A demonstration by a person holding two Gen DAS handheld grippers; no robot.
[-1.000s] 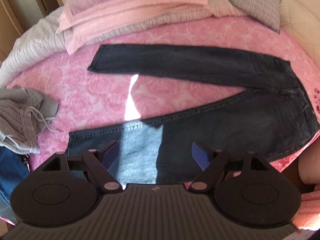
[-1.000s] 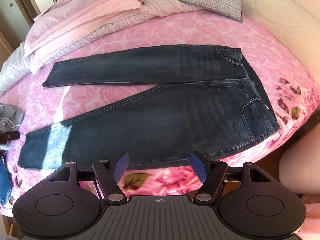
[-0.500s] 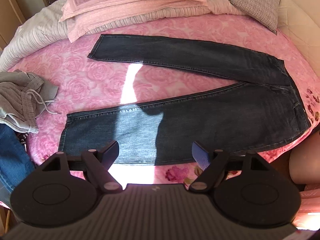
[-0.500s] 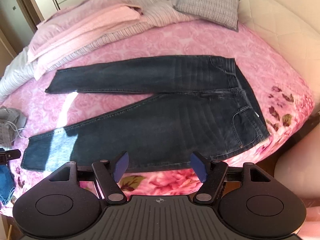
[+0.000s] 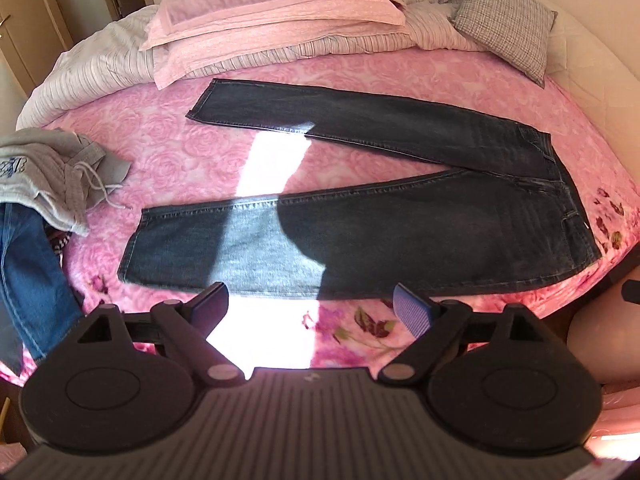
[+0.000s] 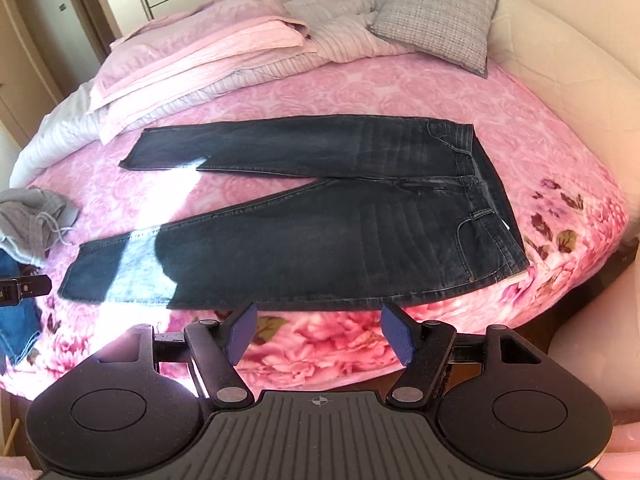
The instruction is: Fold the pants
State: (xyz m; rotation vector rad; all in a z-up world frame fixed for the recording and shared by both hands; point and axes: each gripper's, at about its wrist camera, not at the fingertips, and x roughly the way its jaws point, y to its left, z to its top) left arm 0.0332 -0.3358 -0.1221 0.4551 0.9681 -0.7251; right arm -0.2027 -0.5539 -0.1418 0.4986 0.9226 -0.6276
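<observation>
Dark blue jeans [image 5: 400, 236] lie flat on the pink rose-patterned bed [image 5: 180, 160], legs spread in a V toward the left, waistband at the right. The right wrist view shows the same jeans [image 6: 340, 240] with the waistband at right near the bed's edge. My left gripper [image 5: 312, 308] hovers open in front of the near leg's lower edge, nothing between its blue pads. My right gripper [image 6: 316, 330] is open too, held off the bed's front edge below the near leg. A strip of sunlight crosses the near leg's cuff end.
Grey sweatpants [image 5: 52, 172] and blue jeans [image 5: 28, 280] lie heaped at the bed's left edge. Folded pink blankets [image 5: 272, 20] and striped bedding are piled at the back. A grey checked pillow [image 5: 508, 28] rests at the back right.
Both grippers have pulled back and up from the jeans; the left one, which hung over the near leg, now sits off its edge. Both stay open. The jeans have not moved.
</observation>
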